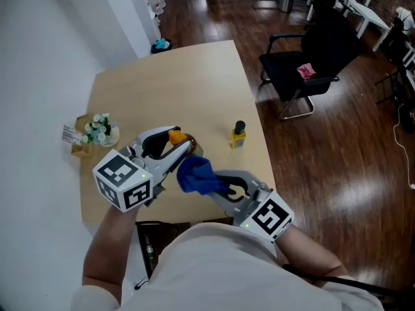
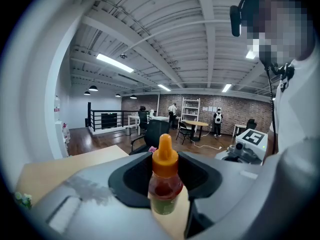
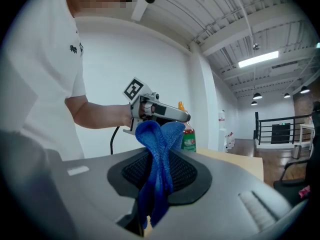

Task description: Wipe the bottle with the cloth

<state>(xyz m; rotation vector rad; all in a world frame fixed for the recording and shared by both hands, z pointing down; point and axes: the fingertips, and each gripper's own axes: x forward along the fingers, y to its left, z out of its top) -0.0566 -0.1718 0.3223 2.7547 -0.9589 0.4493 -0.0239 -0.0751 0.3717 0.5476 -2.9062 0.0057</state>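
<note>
My left gripper is shut on a small sauce bottle with an orange cap, red contents and a green label, held up above the table. In the left gripper view the bottle stands upright between the jaws. My right gripper is shut on a blue cloth, which bunches up beyond its jaws and sits right beside the bottle. In the right gripper view the cloth hangs in front of the left gripper, and the bottle peeks out behind it.
A second small bottle with a black cap and yellow body stands near the right edge of the light wooden table. A small pot of white flowers sits at the left edge. A black office chair stands on the dark floor to the right.
</note>
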